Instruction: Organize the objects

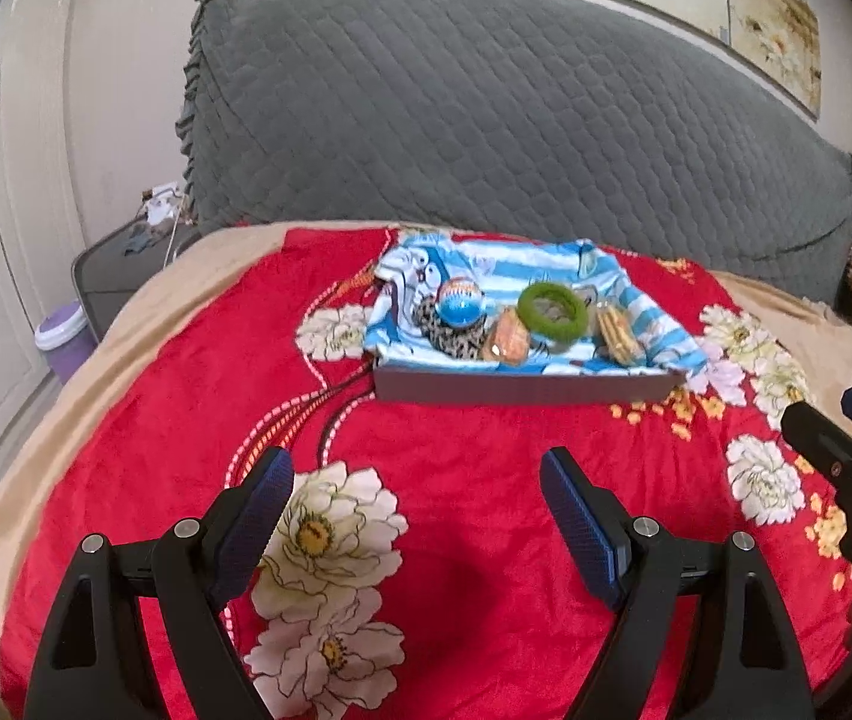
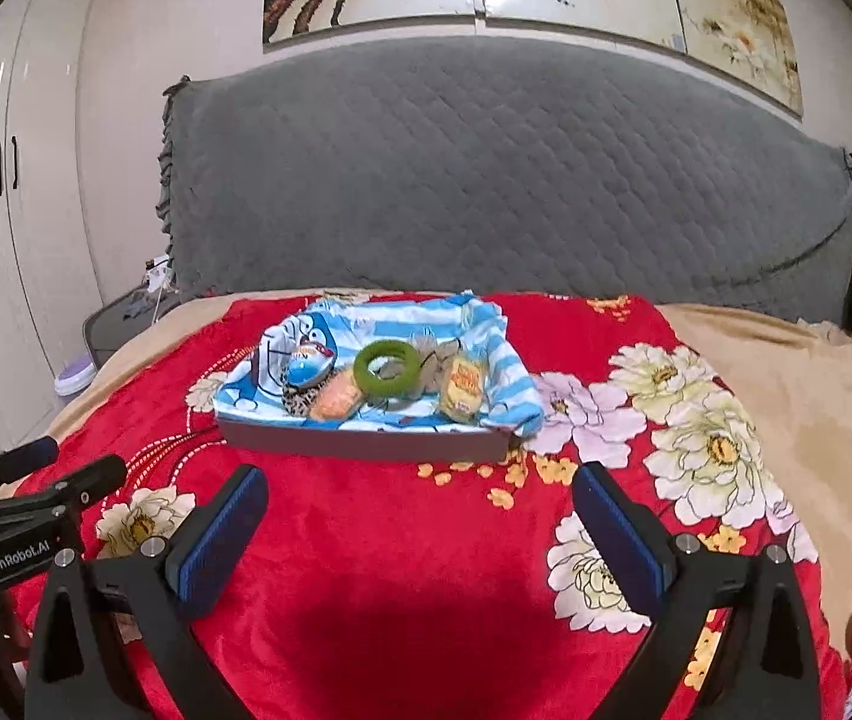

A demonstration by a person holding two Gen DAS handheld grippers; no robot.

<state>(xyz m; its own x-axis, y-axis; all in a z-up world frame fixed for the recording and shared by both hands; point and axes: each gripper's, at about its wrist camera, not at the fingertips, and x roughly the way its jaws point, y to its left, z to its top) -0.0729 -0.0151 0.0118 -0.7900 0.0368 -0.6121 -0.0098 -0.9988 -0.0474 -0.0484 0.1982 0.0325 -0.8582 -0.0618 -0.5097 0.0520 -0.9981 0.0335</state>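
A shallow grey box (image 2: 366, 445) lined with a blue-and-white striped cloth (image 2: 486, 360) sits on the red floral blanket (image 2: 426, 540) of the bed. Inside the box lie a green ring (image 2: 387, 369), a blue ball (image 2: 309, 367), an orange packet (image 2: 336, 399) and a yellow packet (image 2: 465, 387). In front of the box, the left claw (image 1: 420, 480) and the right claw (image 2: 420, 498) both hang wide open and empty above the blanket.

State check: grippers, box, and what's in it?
Left gripper: open, empty.
Right gripper: open, empty.
Box: on the blanket, lined with striped cloth.
Green ring: in box, lying tilted.
Ball: in box.
Yellow packet: in box.
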